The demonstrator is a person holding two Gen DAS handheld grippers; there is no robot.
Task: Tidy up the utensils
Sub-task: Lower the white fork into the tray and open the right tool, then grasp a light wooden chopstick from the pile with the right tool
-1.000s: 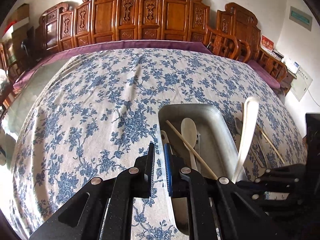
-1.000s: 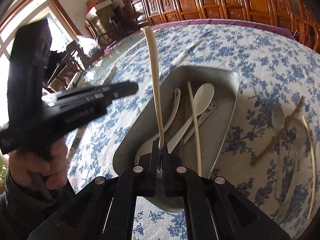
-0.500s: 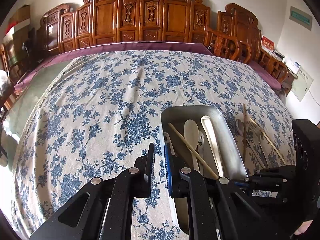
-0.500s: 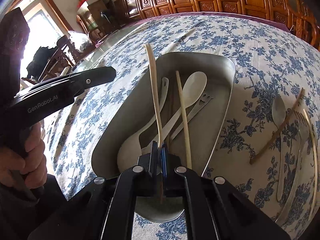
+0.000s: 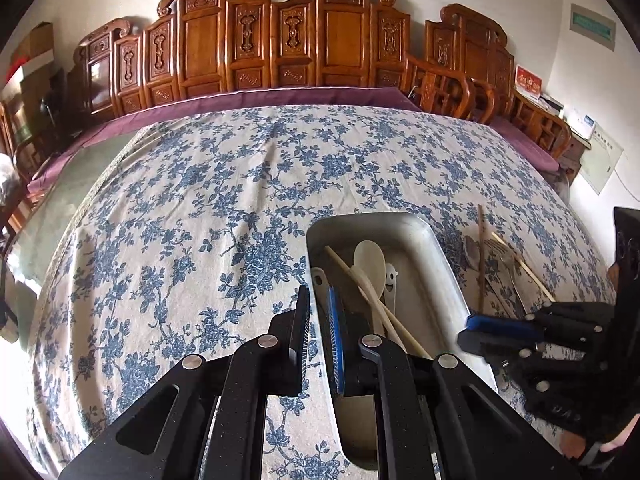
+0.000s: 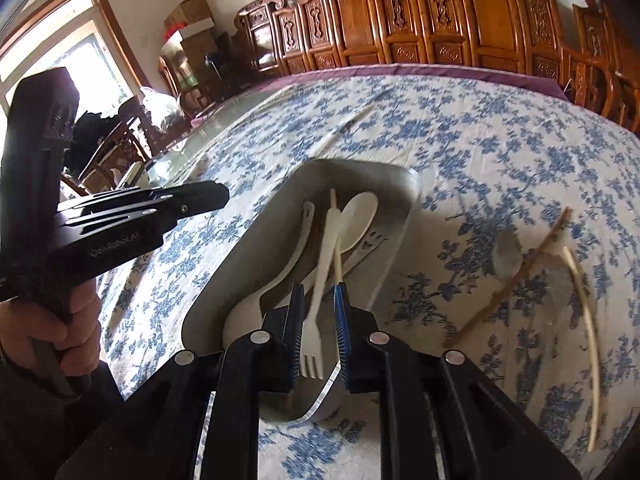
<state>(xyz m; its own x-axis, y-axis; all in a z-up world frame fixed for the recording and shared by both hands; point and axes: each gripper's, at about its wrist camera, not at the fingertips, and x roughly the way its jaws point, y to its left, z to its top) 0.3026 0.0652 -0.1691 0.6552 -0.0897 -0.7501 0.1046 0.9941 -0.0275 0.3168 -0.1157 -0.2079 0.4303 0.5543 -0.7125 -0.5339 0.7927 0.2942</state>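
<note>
A grey metal tray (image 6: pixel 394 178) (image 5: pixel 436 256) lies on the flowered tablecloth and holds cream spoons, a chopstick and a small metal utensil. A cream plastic fork (image 6: pixel 320 288) lies loose in the tray, just beyond my right gripper (image 6: pixel 319 300), whose jaws stand open above the tray's near end. My left gripper (image 5: pixel 319 306) hovers at the tray's left rim with a narrow gap between its pads and nothing in it. It shows at left in the right wrist view (image 6: pixel 192 200). On the cloth right of the tray lie a metal spoon (image 6: pixel 506 254), a brown chopstick (image 6: pixel 508 276) and a pale chopstick (image 6: pixel 586 304).
Carved wooden chairs (image 5: pixel 280 48) line the far side of the table. A metal fork (image 5: pixel 506 264) lies among the loose utensils right of the tray. More chairs and a window (image 6: pixel 72 60) stand to the left.
My right gripper lowered the cream fork into the tray, opened and let it go. The fork now lies among the other utensils. The left gripper has hardly moved.
</note>
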